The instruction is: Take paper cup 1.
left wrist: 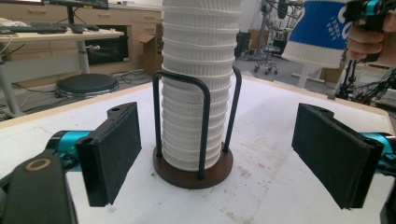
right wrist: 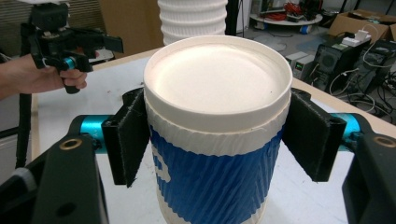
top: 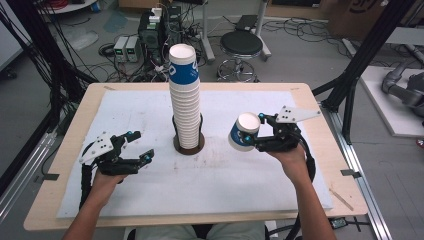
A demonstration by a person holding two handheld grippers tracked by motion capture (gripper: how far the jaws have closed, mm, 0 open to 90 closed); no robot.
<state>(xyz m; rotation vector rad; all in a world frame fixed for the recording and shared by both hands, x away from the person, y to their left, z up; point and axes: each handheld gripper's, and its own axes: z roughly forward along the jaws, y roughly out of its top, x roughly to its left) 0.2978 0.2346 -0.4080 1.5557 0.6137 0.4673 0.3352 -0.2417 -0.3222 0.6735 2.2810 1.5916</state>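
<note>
The right tool [top: 254, 134] sits right of centre in the high view, its two black pads pinching a blue-and-white cup [top: 243, 131] by the sides. The cup is held off the desk [top: 65, 150], tilted, with its white base turned up and toward the left of the frame. In the right tool's own view the cup [right wrist: 215, 140] fills the middle, base toward the camera, with one pad against its left wall and the other against its right wall, just below the white rim band. The left tool [top: 142, 147] is at lower left of the high view, low over the white mat [top: 125, 115], with its pads spread wide and nothing between them. In the left tool's view the pads stand well apart at either side of the frame, and between them, farther off, stands the stack [left wrist: 198, 84] of white ribbed cups in a dark wire holder [left wrist: 194, 170] with a round brown base. In the high view the stack [top: 184, 95] rises at the centre of the desk, topped by a blue cup, just left of the held cup and apart from it.
</note>
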